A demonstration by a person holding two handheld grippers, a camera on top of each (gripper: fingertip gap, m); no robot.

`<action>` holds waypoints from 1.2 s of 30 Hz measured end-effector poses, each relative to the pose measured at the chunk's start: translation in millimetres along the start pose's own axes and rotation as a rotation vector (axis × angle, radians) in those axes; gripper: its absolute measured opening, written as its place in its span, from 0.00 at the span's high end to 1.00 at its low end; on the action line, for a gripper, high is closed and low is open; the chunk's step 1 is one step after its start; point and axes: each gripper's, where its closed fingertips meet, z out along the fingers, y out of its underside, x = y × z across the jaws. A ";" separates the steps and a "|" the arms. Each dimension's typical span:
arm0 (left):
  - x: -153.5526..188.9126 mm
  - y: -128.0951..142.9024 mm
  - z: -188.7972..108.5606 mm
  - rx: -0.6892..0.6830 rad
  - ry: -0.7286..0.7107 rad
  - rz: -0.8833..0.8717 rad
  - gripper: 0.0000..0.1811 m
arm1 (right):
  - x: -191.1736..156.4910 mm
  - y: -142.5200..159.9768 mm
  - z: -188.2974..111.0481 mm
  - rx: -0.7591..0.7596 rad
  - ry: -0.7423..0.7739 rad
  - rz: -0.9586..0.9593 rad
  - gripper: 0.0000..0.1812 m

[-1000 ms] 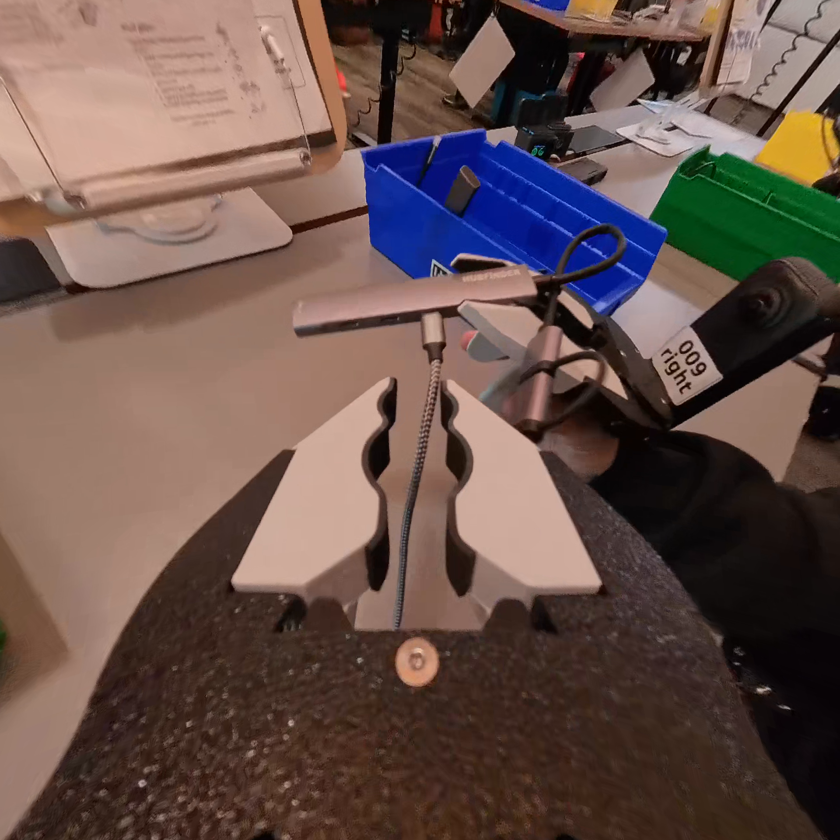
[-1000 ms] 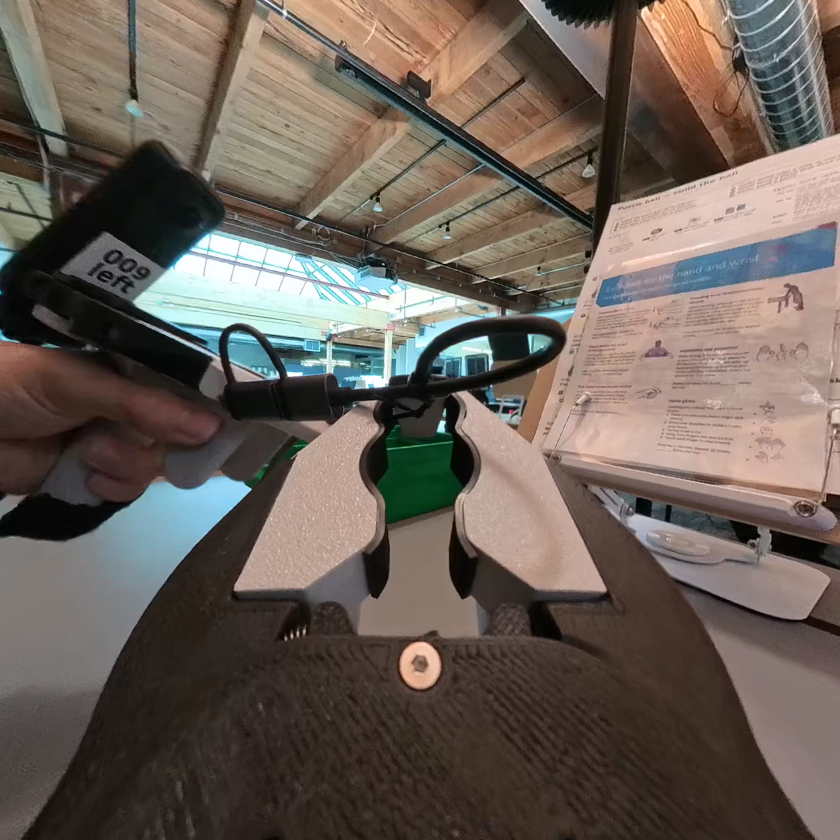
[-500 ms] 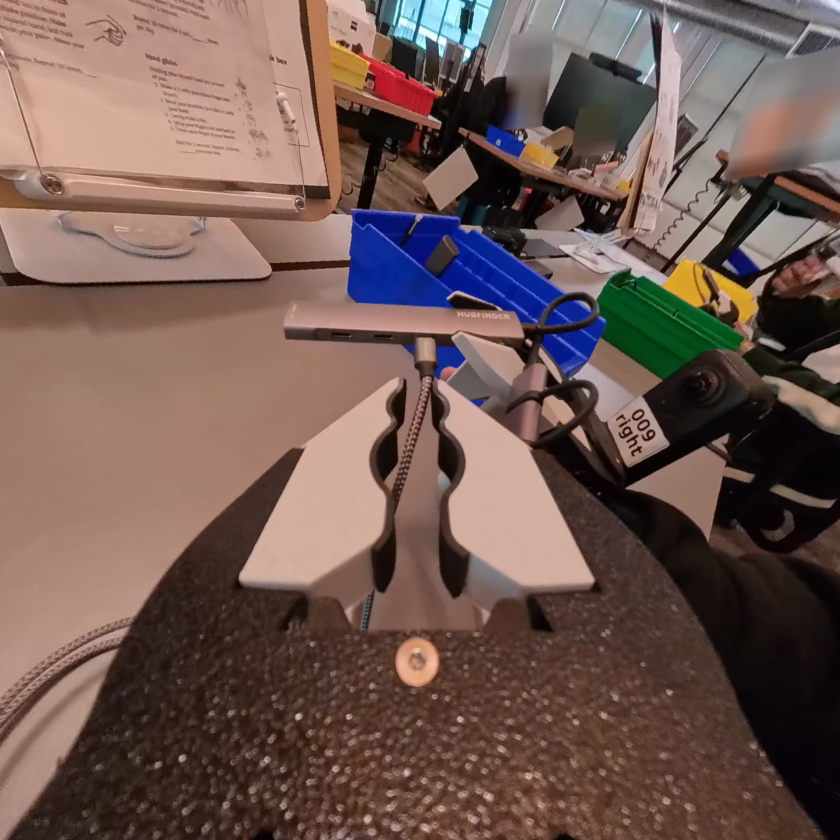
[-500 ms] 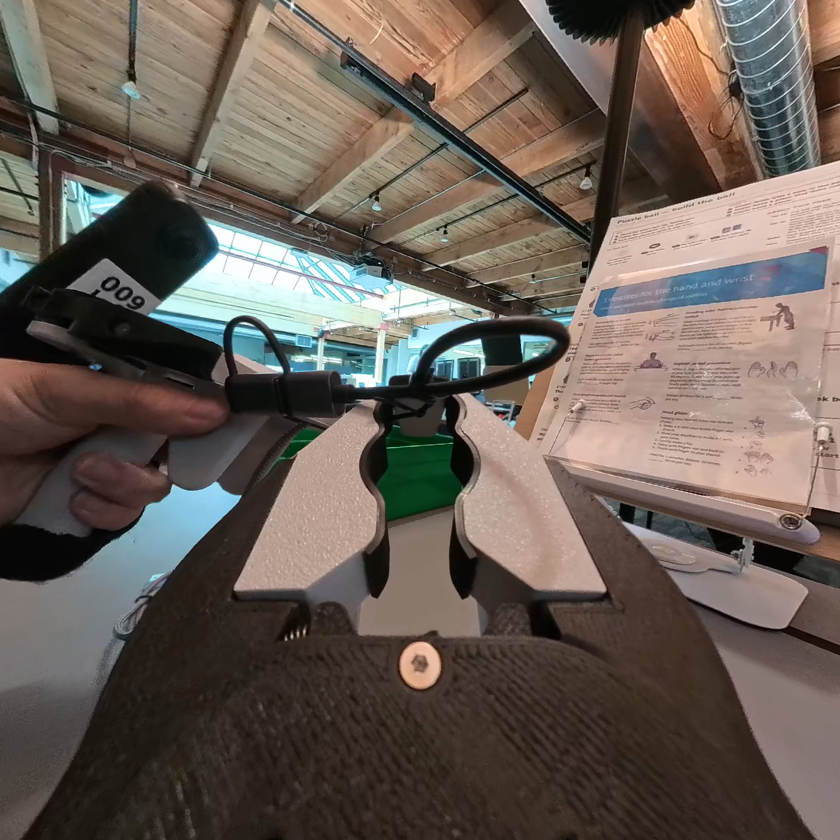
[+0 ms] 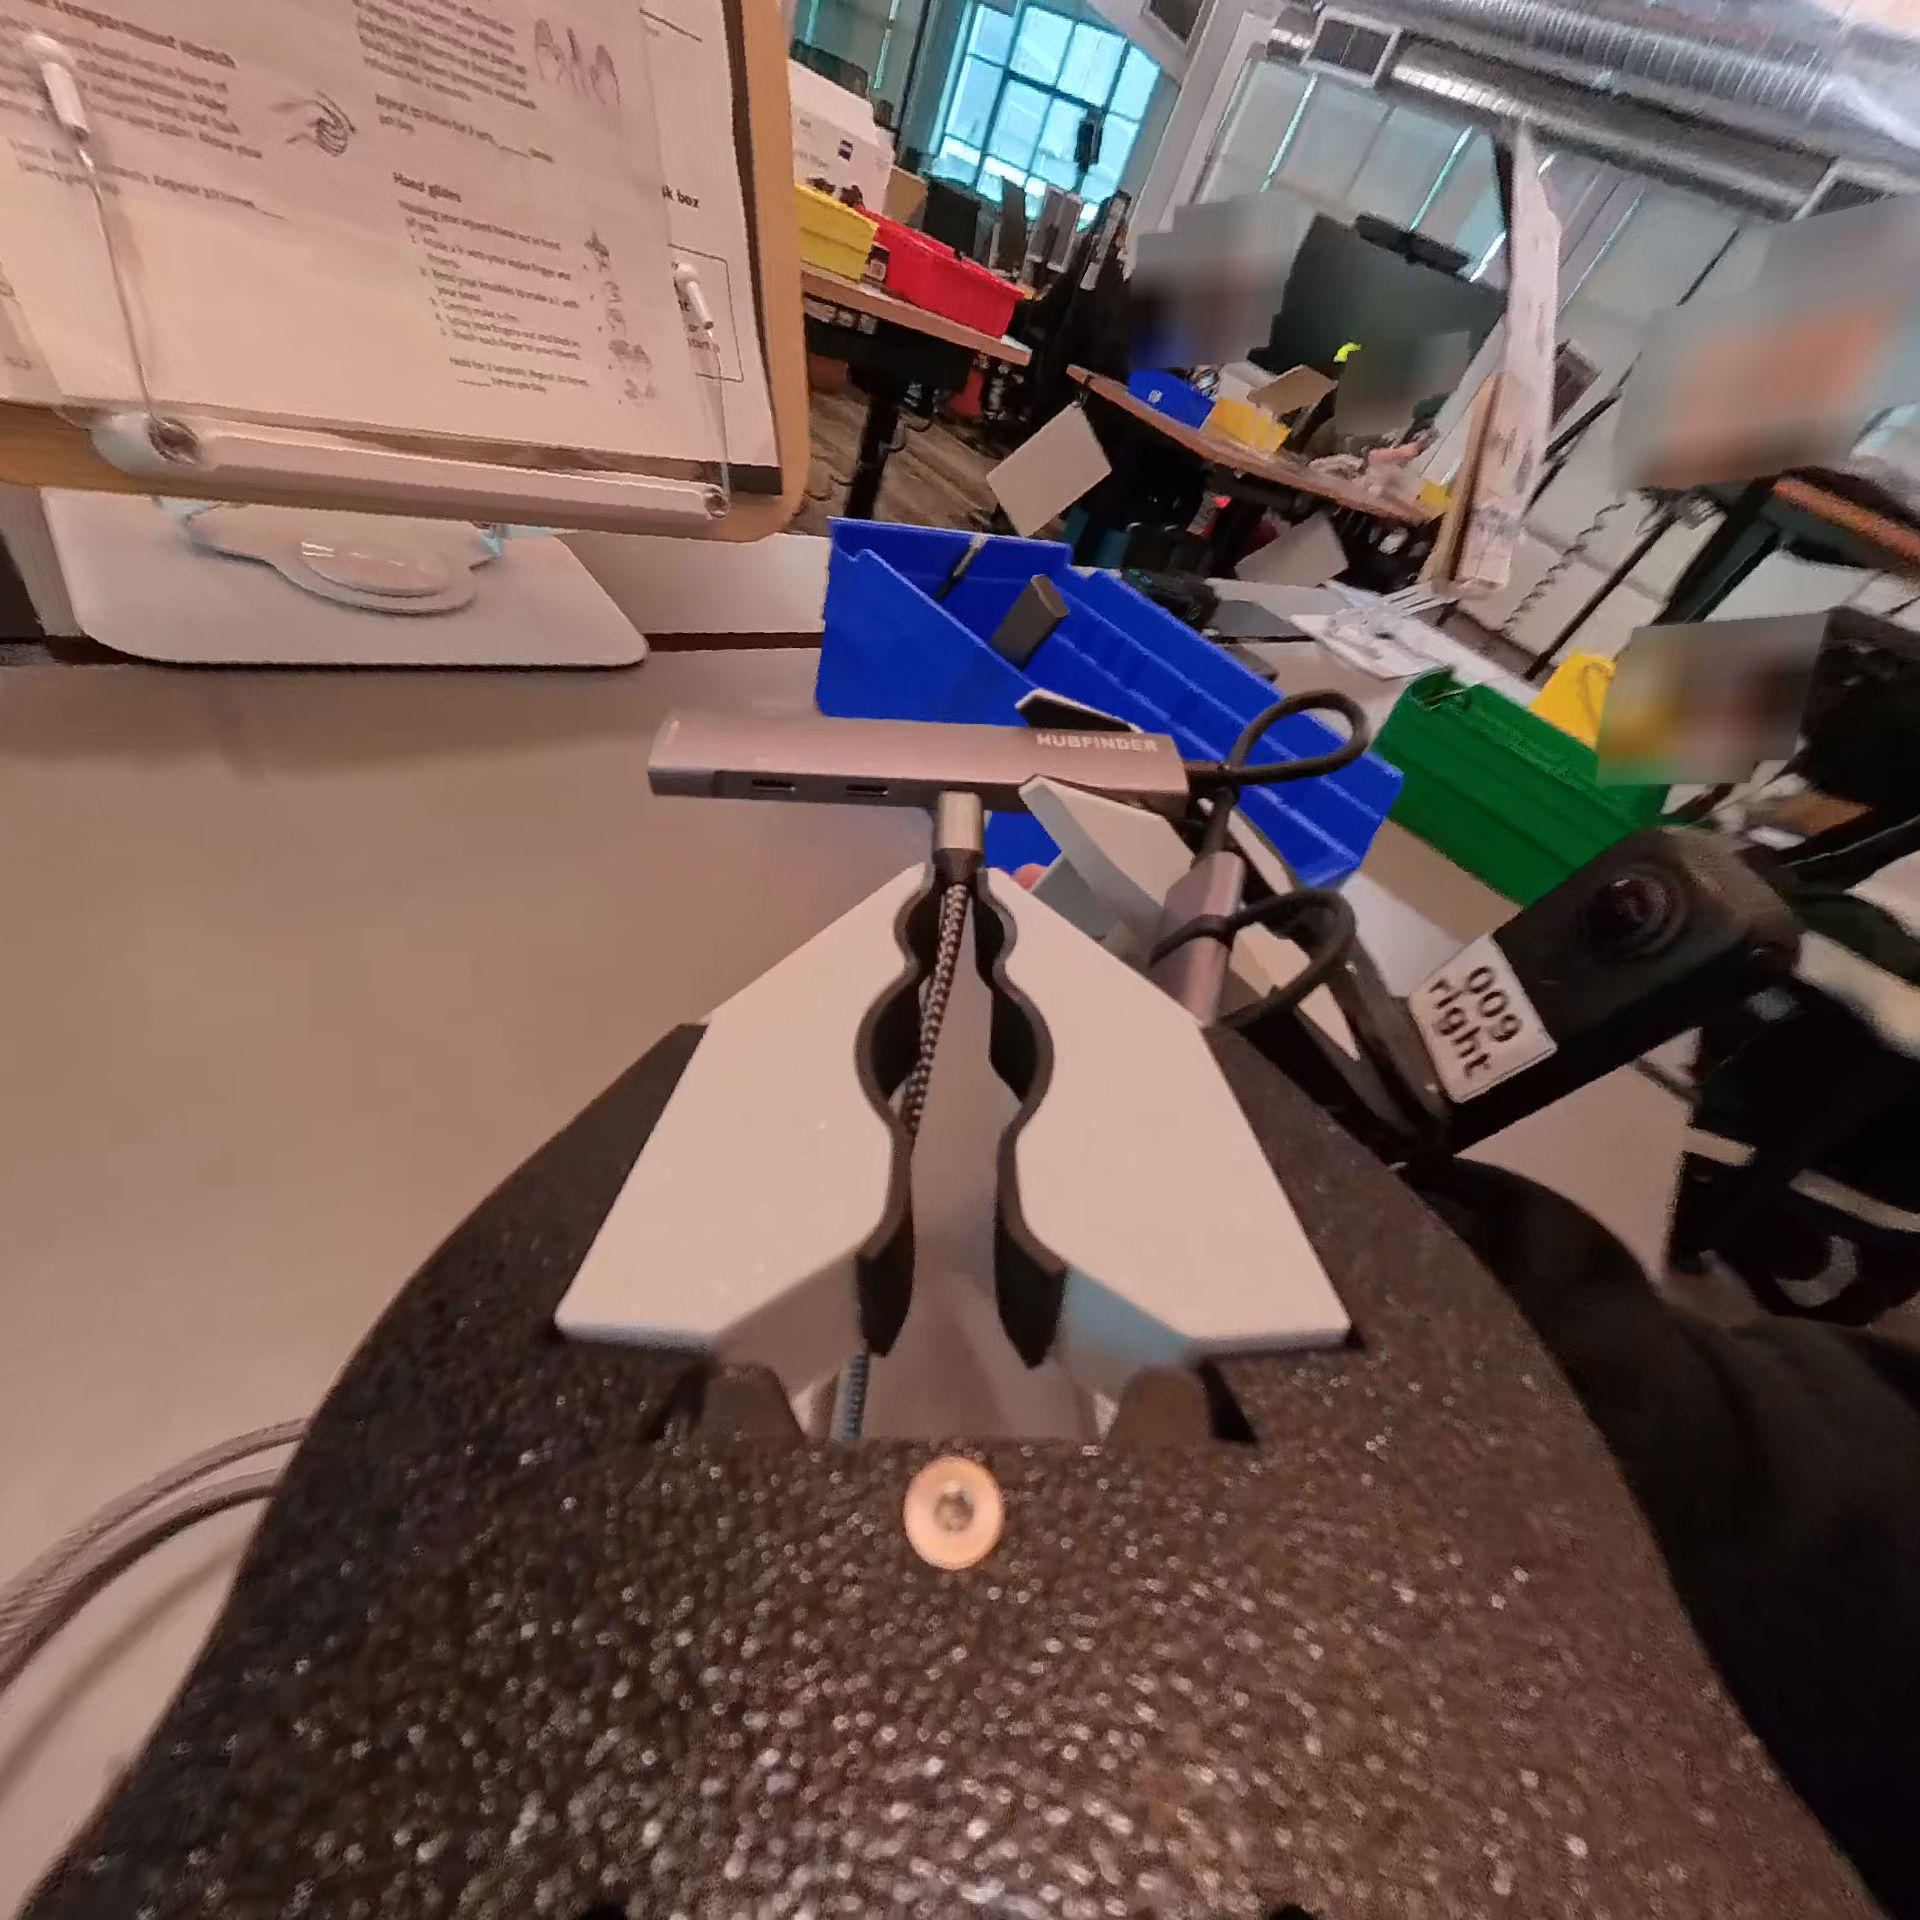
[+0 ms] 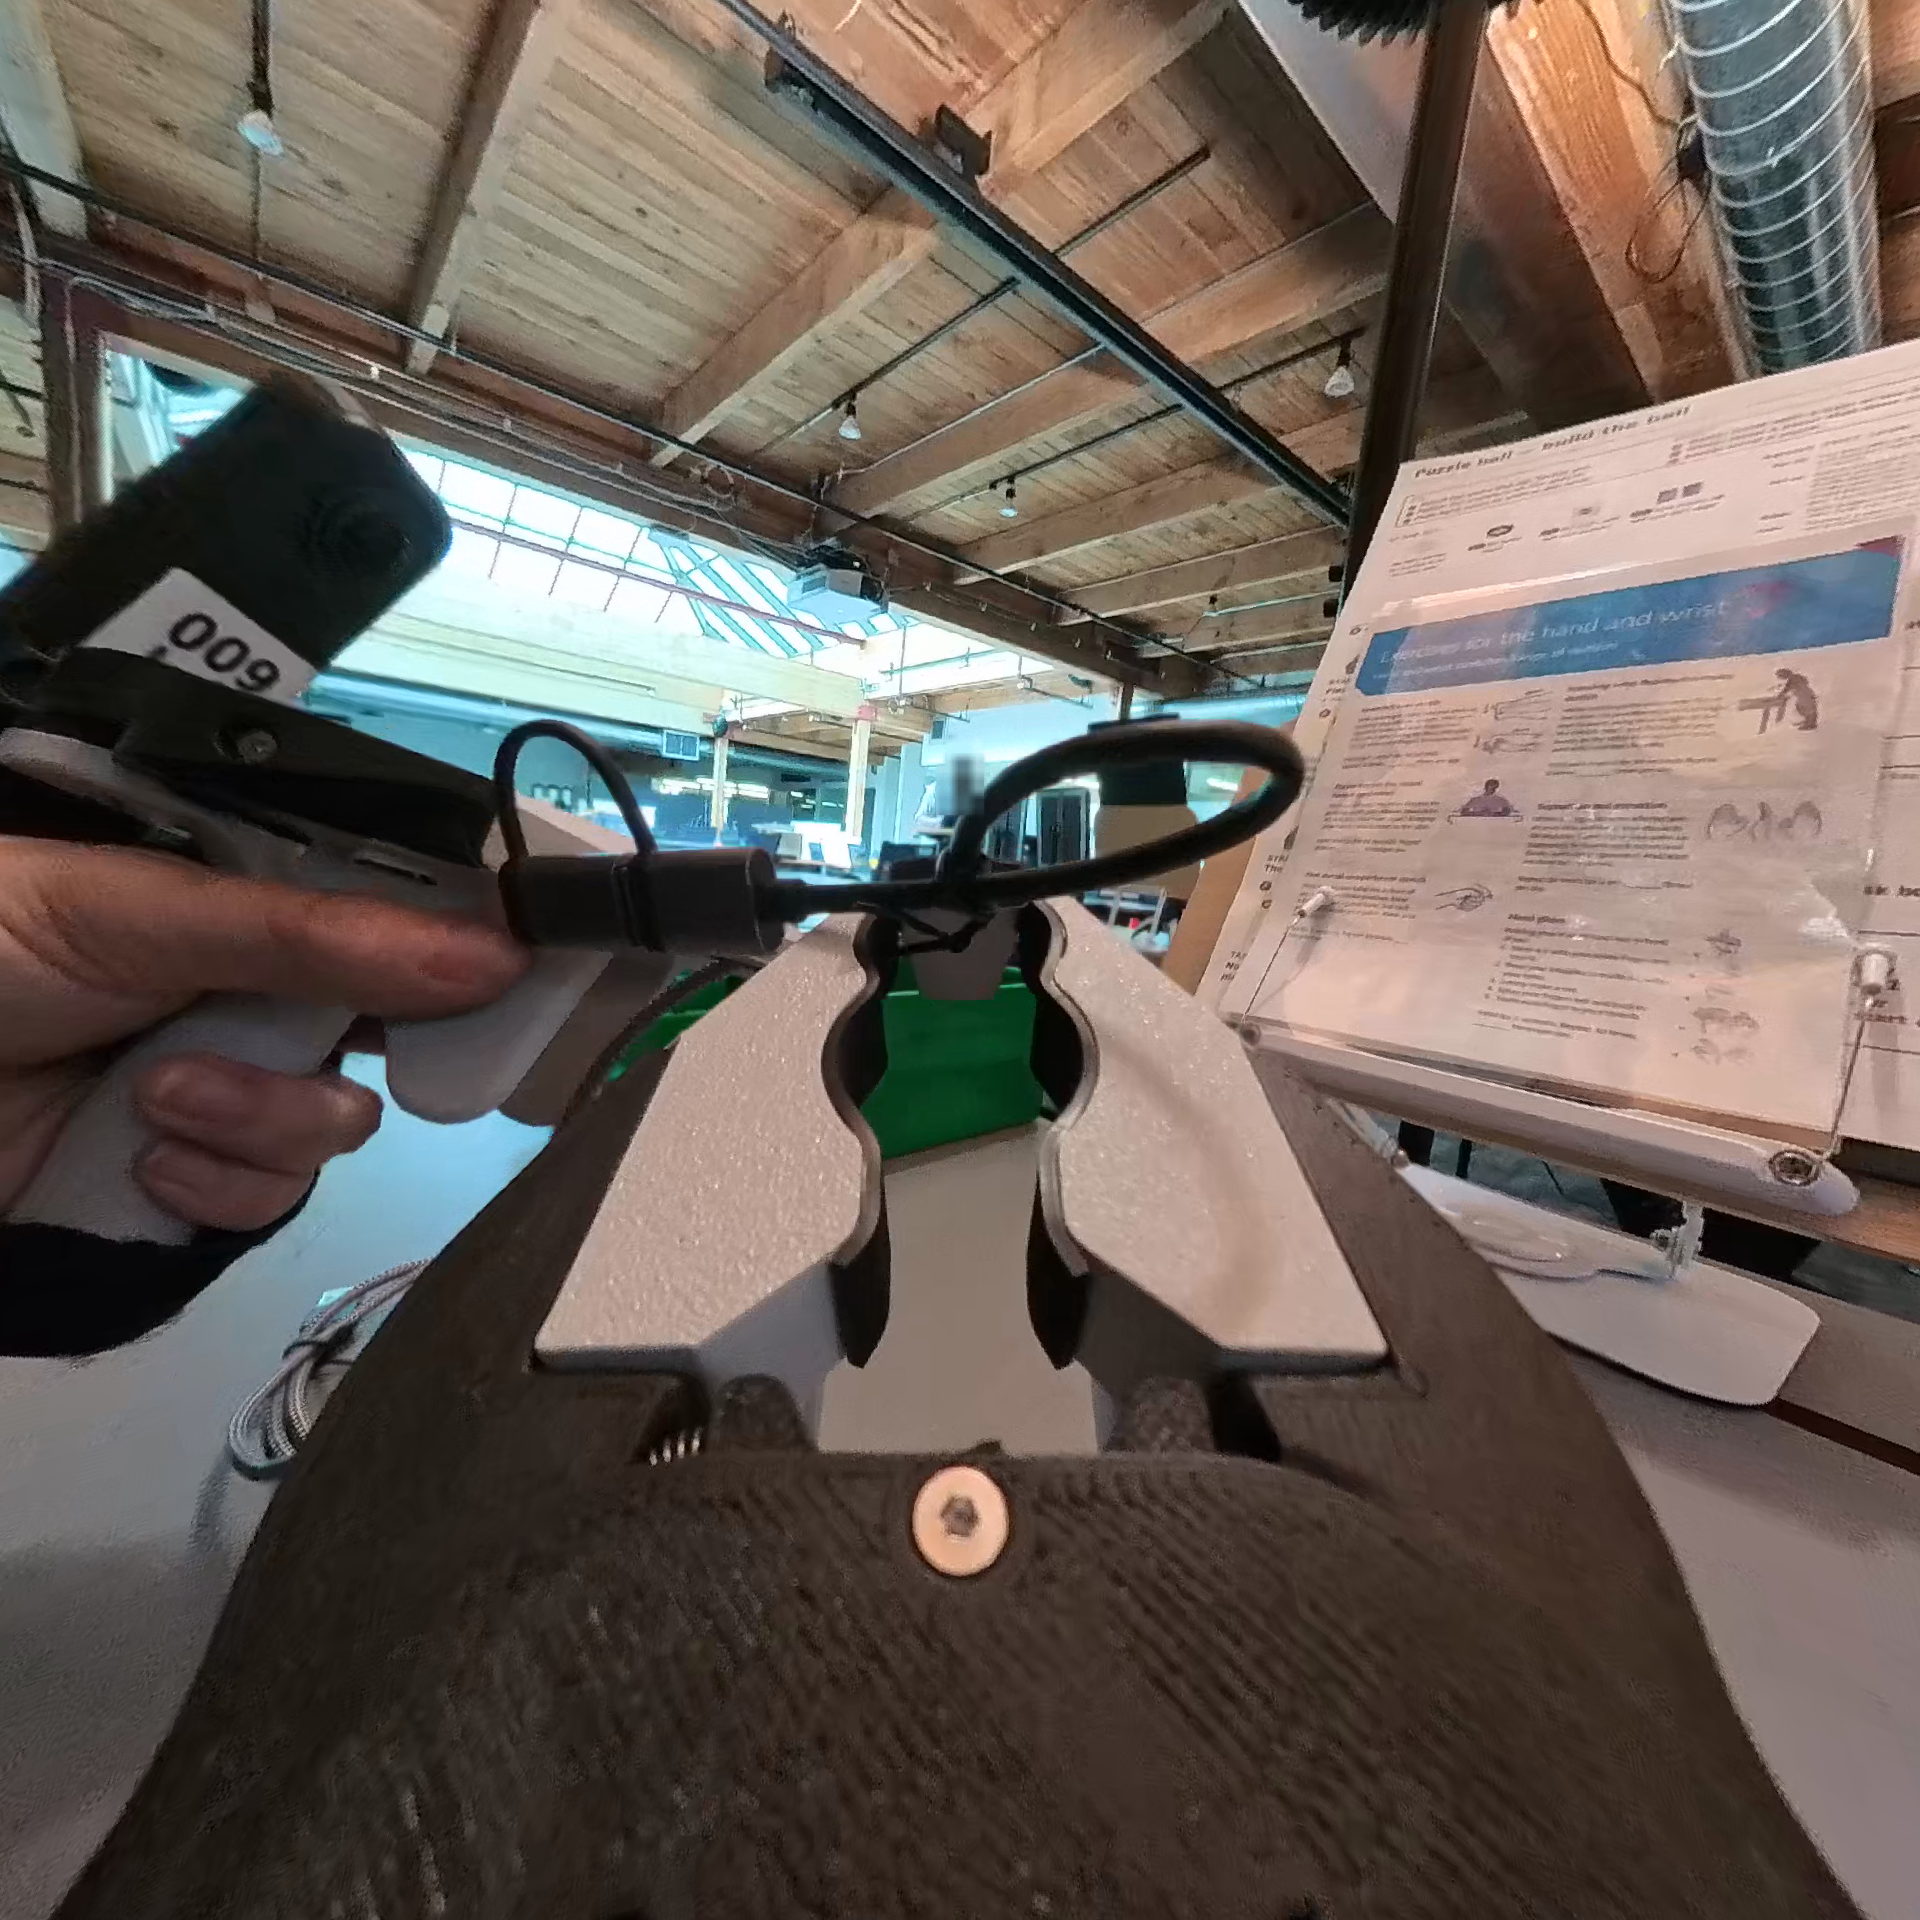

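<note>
Grey hub (image 5: 914, 764) above bare tabletop (image 5: 312, 987)

A wooden beam ceiling (image 6: 644, 208) with small spotlights and a silver duct (image 6: 1777, 177) spans the workshop; daylight enters through tall windows (image 5: 1039, 114) beyond distant desks (image 5: 1236, 447).

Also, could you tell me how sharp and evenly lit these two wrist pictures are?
Left wrist view: the grey hub and braided cable are fairly sharp, the far room soft, with mosaic patches; wide-angle bending at the edges. Right wrist view: the black looped cable is crisp against bright skylights, the document stand slightly smeared.
</note>
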 end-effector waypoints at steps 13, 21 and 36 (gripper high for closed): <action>-15.2 -3.1 -0.1 -0.060 -0.147 0.236 0.99 | -2.5 25.3 1.2 -0.136 -0.023 0.135 0.88; -4.9 -11.1 -7.2 0.037 0.014 0.096 0.93 | -4.2 5.8 1.0 -0.039 -0.043 0.049 0.88; -28.3 -17.2 -2.3 0.141 0.313 -0.575 0.91 | -39.6 19.8 1.9 -0.097 -0.198 0.001 0.88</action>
